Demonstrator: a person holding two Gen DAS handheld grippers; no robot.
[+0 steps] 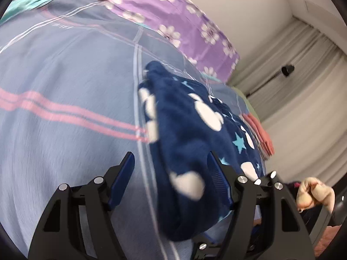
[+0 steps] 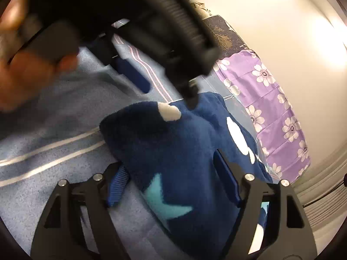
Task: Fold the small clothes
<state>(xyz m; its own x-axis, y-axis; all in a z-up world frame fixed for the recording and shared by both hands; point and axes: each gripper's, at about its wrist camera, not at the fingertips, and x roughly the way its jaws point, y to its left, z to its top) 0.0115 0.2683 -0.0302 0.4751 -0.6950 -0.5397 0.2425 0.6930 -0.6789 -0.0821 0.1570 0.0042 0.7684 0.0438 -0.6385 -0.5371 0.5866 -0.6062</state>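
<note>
Blue-padded black left gripper [image 1: 169, 173] stands open, its pads not pressing the dark blue fleece garment with white patches and pale blue stars [image 1: 190, 130] lying between them. This garment rests on the grey-blue striped bedsheet [image 1: 65, 75], its long axis running away from the tool. Right gripper [image 2: 171, 177] is open too, straddling the same fleece [image 2: 173, 147]. Free sheet lies leftward; a purple flowered cloth [image 1: 184, 21] borders the far side.

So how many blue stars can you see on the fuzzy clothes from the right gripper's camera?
1. A big light-blue star sits low on the navy fleece garment, between the right gripper fingers. Folds may hide more.
</note>
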